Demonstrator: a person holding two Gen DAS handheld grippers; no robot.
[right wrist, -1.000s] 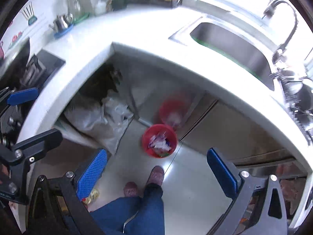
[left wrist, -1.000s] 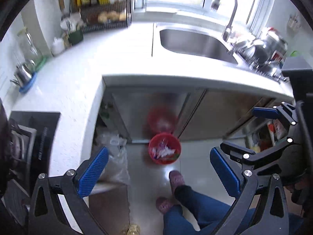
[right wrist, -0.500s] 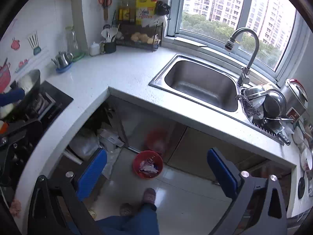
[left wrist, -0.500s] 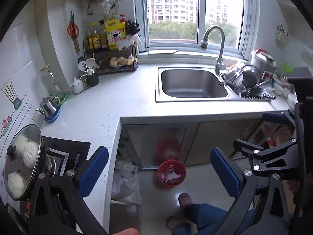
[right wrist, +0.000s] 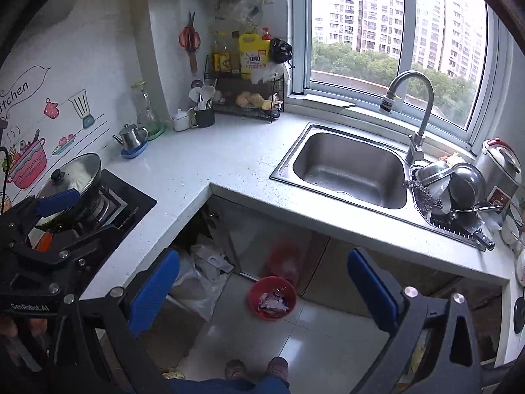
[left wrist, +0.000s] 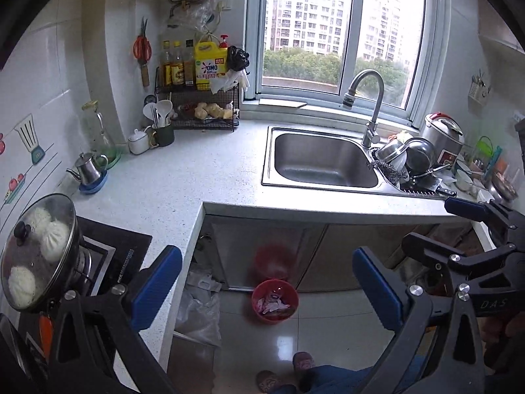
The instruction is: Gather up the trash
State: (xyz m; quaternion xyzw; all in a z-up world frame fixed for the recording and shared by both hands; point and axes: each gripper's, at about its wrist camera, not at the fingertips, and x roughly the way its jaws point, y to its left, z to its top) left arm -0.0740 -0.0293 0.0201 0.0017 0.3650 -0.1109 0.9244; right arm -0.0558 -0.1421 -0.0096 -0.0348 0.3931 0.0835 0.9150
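A red trash bin (left wrist: 275,300) stands on the tiled floor below the counter corner, with crumpled wrappers inside; the right wrist view shows the bin (right wrist: 271,297) too. My left gripper (left wrist: 267,289) is open and empty, held high above the floor. My right gripper (right wrist: 264,290) is open too, with nothing between its blue pads. The right gripper (left wrist: 475,229) shows at the right edge of the left wrist view. At the left edge of the right wrist view is the left gripper (right wrist: 49,216). No loose trash lies on the white counter (left wrist: 183,180).
A steel sink (left wrist: 323,161) with a tap is set in the counter under the window. Stacked pots and a rice cooker (left wrist: 441,138) stand right of it. A lidded pan (left wrist: 36,249) sits on the hob at left. Plastic bags (left wrist: 200,312) lie under the counter. A person's slippered feet (right wrist: 259,369) stand below.
Both grippers have risen and tilted up: the bin has shrunk and dropped in view, and the window, rack and whole counter have come into sight. Both stayed open.
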